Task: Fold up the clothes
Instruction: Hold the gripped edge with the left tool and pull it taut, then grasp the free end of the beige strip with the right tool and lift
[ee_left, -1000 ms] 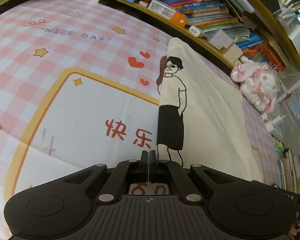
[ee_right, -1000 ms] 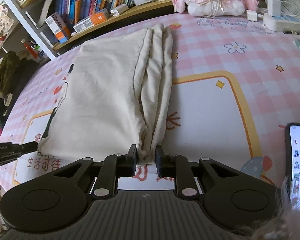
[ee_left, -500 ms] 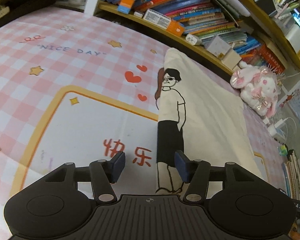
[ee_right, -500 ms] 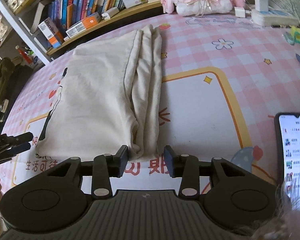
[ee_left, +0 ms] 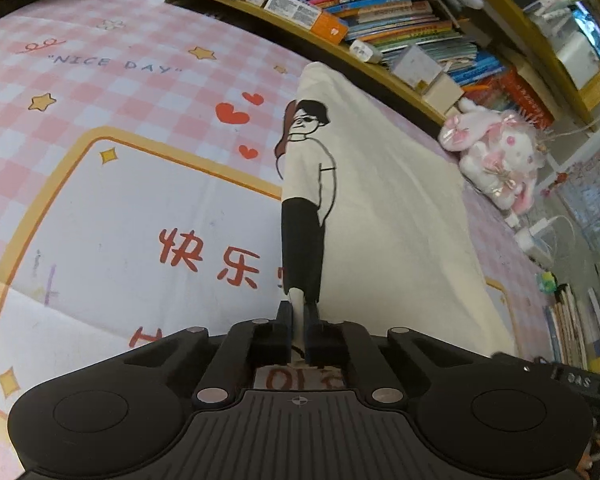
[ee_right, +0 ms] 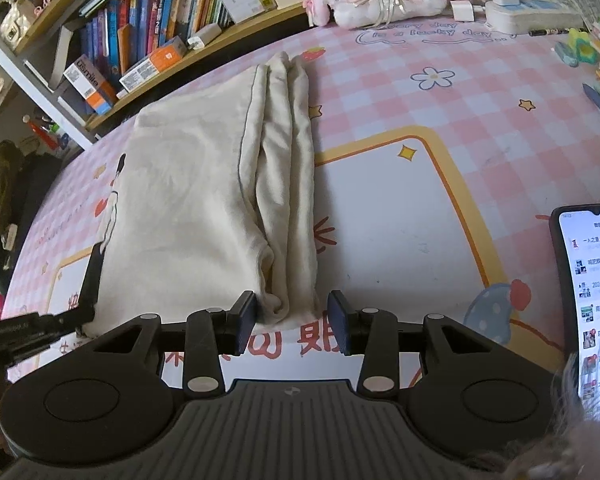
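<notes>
A pink-and-white checked table mat (ee_left: 112,92) with a yellow-bordered white panel and red printed characters covers the whole work surface. A wooden bookshelf (ee_right: 152,52) packed with coloured books runs along its far edge.

A cream cotton T-shirt (ee_right: 184,208), folded lengthwise into a long strip, lies flat on the mat and reaches from the near edge toward the shelf. One long edge carries a printed cartoon figure in a white top and black shorts (ee_left: 306,200). The opposite long edge is a bundle of several stacked folds (ee_right: 290,184).

A pink-and-white plush rabbit (ee_left: 496,160) sits at the far end of the mat, near the shelf. A black smartphone (ee_right: 592,304) with a lit screen lies at the near right, well apart from the shirt. A white power strip (ee_right: 532,12) rests beside the plush.

The left gripper (ee_left: 299,322) is clamped on the near corner of the shirt at the feet of the printed figure; fabric shows between its jaws, which have just been closing. The right gripper (ee_right: 292,322) stands with its jaws apart on either side of the near end of the stacked folds; the pads do not press the cloth.
</notes>
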The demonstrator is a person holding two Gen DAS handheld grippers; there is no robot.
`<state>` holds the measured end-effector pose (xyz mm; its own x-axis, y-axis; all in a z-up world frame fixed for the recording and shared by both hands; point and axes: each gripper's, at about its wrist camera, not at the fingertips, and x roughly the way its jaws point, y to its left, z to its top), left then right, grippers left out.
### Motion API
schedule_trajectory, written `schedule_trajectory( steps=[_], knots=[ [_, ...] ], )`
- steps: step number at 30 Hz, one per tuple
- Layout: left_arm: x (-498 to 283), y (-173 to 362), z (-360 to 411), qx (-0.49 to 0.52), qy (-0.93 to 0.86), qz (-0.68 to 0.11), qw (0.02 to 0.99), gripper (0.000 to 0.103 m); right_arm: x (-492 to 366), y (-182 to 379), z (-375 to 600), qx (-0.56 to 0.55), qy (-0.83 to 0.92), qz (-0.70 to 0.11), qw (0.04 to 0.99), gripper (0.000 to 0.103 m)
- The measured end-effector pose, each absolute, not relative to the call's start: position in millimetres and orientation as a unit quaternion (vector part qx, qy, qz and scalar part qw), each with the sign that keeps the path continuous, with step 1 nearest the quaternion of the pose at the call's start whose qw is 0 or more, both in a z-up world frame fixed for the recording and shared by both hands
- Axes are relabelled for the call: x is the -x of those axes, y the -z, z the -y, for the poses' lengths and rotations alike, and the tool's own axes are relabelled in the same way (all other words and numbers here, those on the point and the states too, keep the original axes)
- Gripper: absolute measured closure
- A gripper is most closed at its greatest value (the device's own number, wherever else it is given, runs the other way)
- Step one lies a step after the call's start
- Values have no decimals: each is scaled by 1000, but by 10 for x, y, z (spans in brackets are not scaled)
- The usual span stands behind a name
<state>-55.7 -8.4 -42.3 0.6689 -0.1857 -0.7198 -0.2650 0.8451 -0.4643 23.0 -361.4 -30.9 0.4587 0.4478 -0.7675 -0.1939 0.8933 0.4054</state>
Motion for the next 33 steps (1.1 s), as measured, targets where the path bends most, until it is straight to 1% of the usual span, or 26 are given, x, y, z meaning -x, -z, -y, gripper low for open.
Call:
schedule_trajectory(
  steps=[3,12,14,17,19,21,22,23,24,25,26,28,30,33],
  knots=[
    [655,368,88,274,-19,-405,872,99,-230,302,3606,-134,-196,-489,839,64],
    [820,388,73,275,-27,-409,870,98,-146,296,3610,-131,-211,-497,832,64],
    [820,393,77,271,-30,-411,870,93,-128,297,3597,-126,-213,-496,832,63],
    [834,331,119,249,-34,-406,879,92,-118,298,3574,-120,-216,-496,833,63],
    [843,232,181,211,-42,-397,892,90,-122,301,3573,-118,-217,-495,833,62],
    [852,110,275,167,-39,-380,909,79,-129,306,3576,-119,-217,-495,833,62],
    [856,46,328,144,-34,-370,917,69,-133,310,3576,-116,-217,-495,834,63],
    [860,-19,382,121,-29,-360,925,56,-137,315,3575,-114,-217,-495,834,68],
    [867,-81,445,97,-21,-347,933,49,-144,314,3560,-107,-217,-497,833,78],
    [888,-123,533,67,-13,-331,941,34,-155,321,3547,-106,-224,-502,829,81],
    [908,-166,621,37,-5,-315,948,22,-164,322,3543,-111,-227,-507,824,85],
    [943,-215,815,-27,17,-287,957,17,-192,306,3561,-128,-228,-515,817,87],
    [942,-197,972,-65,52,-289,954,17,-236,242,3619,-167,-233,-519,805,89],
    [898,-134,1152,-97,93,-302,944,16,-296,111,3686,-225,-248,-514,790,89]
  ],
)
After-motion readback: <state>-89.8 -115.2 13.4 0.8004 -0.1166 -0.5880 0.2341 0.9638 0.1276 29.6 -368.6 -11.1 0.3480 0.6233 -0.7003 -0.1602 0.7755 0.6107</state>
